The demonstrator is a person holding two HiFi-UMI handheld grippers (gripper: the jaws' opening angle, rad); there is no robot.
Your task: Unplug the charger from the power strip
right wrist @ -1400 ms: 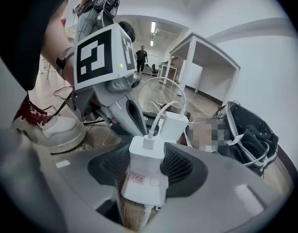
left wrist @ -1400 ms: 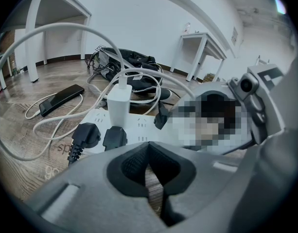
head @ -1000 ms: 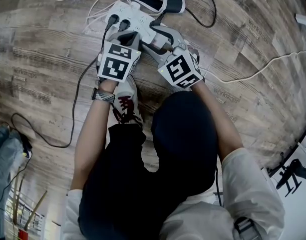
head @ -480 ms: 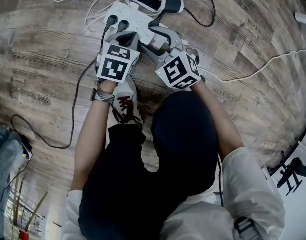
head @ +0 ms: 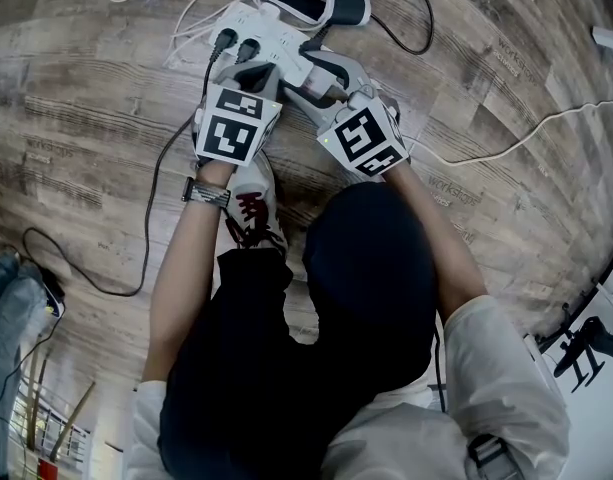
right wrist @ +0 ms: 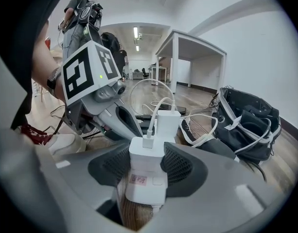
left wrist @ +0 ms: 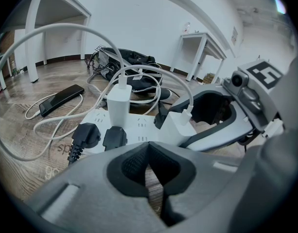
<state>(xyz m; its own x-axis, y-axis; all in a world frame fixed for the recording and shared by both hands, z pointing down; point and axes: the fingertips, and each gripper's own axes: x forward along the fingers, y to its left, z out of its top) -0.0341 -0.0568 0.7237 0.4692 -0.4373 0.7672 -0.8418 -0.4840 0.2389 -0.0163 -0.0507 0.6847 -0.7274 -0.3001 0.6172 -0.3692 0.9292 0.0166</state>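
**Right tool clamped on a white charger at the power strip**

Both forearms reach forward and down to the wood-plank floor (head: 86,88), and the tools sit side by side at the long white power strip (left wrist: 139,126). The right tool (right wrist: 147,165) comes in at the strip's right end. Its dark ribbed pads press on both sides of the white block-shaped charger (left wrist: 179,127). That charger stands upright there, long axis vertical and cable end up; whether its prongs sit in the socket cannot be seen. The left tool (left wrist: 149,174) hovers just in front of the strip, its jaws drawn to a narrow slit with nothing in it. The strip carries two white chargers in all, the second a taller white block (left wrist: 118,106) near its middle. Two black plugs (left wrist: 85,135) sit side by side toward its left end.
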